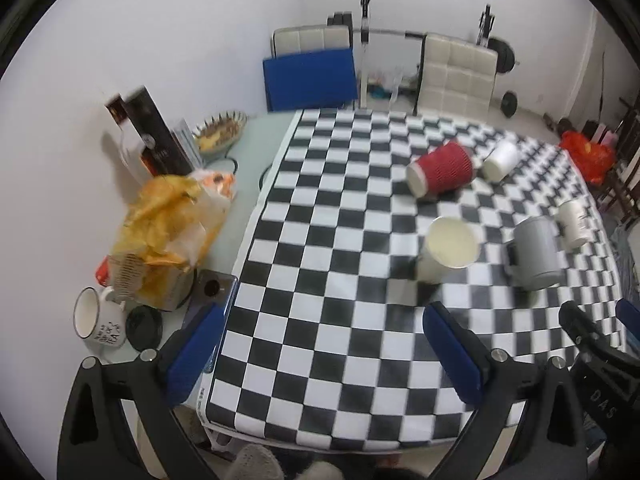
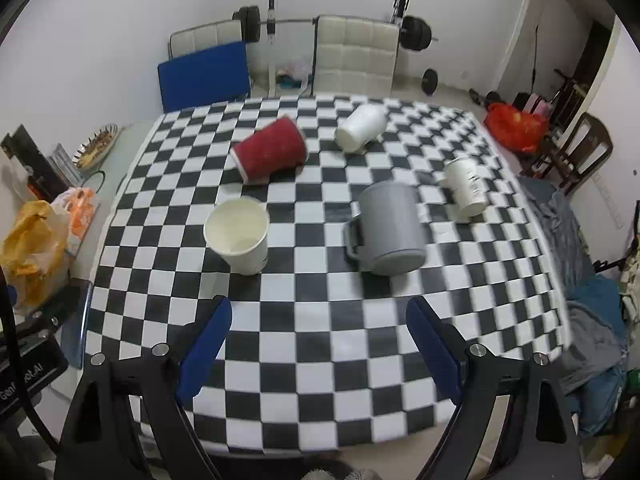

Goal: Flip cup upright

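A cream paper cup (image 2: 239, 235) stands upright on the checkered tablecloth (image 2: 320, 360); it also shows in the left wrist view (image 1: 448, 248). A red ribbed cup (image 2: 270, 149) (image 1: 442, 168) lies on its side behind it. A white cup (image 2: 360, 127) (image 1: 500, 160) lies on its side at the back. A grey mug (image 2: 386, 229) (image 1: 534, 252) stands upside down. A small white cup (image 2: 466, 186) (image 1: 574, 222) sits mouth down, tilted, at the right. My left gripper (image 1: 324, 344) and right gripper (image 2: 320, 328) are both open and empty, near the front edge.
Left of the cloth lie a yellow bag (image 1: 172, 220), an enamel mug (image 1: 96, 320), a dark box (image 1: 156, 132) and a snack bowl (image 1: 220, 130). Chairs (image 2: 356, 54), a blue pad (image 2: 204, 74) and a barbell stand behind the table. Clothes (image 2: 592, 320) lie at the right.
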Available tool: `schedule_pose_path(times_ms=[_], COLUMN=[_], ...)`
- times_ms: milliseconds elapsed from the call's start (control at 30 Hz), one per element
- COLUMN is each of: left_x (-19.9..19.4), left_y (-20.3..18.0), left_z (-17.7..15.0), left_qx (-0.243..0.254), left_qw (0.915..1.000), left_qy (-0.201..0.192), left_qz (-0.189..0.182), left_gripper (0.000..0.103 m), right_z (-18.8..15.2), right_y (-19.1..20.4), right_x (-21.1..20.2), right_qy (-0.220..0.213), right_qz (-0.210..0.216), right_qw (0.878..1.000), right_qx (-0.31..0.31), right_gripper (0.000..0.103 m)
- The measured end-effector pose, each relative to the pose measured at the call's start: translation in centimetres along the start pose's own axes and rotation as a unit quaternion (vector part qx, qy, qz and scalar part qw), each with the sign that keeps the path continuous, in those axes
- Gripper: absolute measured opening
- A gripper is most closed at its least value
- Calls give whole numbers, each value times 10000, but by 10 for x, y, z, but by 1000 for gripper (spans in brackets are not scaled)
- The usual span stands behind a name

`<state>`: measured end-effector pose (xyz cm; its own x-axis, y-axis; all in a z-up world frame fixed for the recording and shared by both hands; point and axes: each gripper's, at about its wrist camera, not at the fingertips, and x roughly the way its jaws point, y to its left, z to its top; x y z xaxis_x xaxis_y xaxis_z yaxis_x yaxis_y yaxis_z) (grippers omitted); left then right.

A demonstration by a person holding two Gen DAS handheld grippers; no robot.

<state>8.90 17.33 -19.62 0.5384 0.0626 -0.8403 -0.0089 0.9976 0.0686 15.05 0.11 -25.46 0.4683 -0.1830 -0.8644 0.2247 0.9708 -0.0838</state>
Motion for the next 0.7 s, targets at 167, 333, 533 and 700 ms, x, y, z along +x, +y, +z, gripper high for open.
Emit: schedule_pose_path(times_ms=[167,333,533,700], left_x=[-57,-104,-159,-193], left_y=[-5,-4,-4,-5], left_z=[-11,-25,-41,-49], left_qx=[-76,-160,-149,-180], left_qw=[9996,9986,9965,9942], left_qy=[-285,-480,-796,-1053], left_qz=[-50,-159,-190,-103], left_gripper=[102,102,102,102], right_z=[-5,-16,-33,-44], right_y=[-18,-33,-43,-51], right_x=[-61,-123,-187,-231], right_qy=[-258,-514,-846,-1135], right_qz=[-47,-87,-49,11], right_qw=[9996,9986,9964,9935], right_qx=[-79,-60,-21,-3], right_gripper=[91,92,92,92])
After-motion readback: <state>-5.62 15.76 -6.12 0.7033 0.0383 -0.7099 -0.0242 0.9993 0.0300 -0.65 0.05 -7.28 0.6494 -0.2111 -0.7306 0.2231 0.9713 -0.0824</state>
